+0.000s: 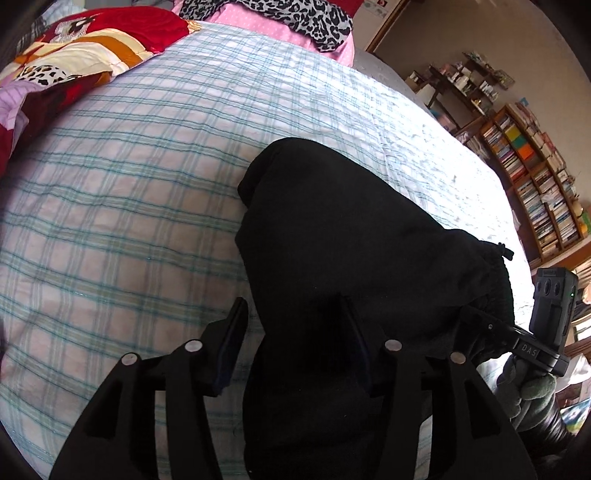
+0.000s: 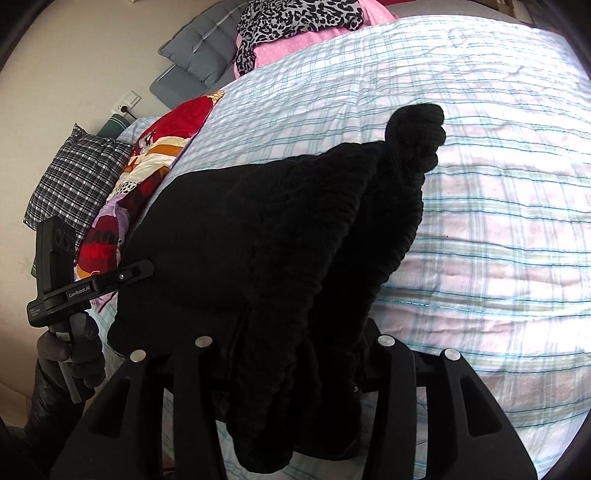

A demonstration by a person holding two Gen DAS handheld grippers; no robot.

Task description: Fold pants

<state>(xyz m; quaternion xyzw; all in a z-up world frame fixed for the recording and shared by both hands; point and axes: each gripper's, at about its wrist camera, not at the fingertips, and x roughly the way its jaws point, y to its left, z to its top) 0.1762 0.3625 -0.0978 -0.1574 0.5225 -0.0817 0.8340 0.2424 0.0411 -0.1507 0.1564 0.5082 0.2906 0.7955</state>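
Note:
Black pants lie folded into a thick bundle on the checked bed sheet. My left gripper straddles the bundle's near edge, open: sheet shows between its left finger and the cloth. The waistband with its drawstring lies at the right, where my right gripper reaches in. In the right wrist view the pants fill the space between the wide-set jaws of my right gripper, whose pads are hidden by slack cloth. A bunched cuff sticks up at the far end. The left gripper touches the bundle's left edge.
A red patterned quilt and a leopard-print cloth on a pink pillow lie at the bed's far side. Bookshelves stand beyond the bed's right edge. A plaid pillow and grey cushion sit left. Gloved hands hold both grippers.

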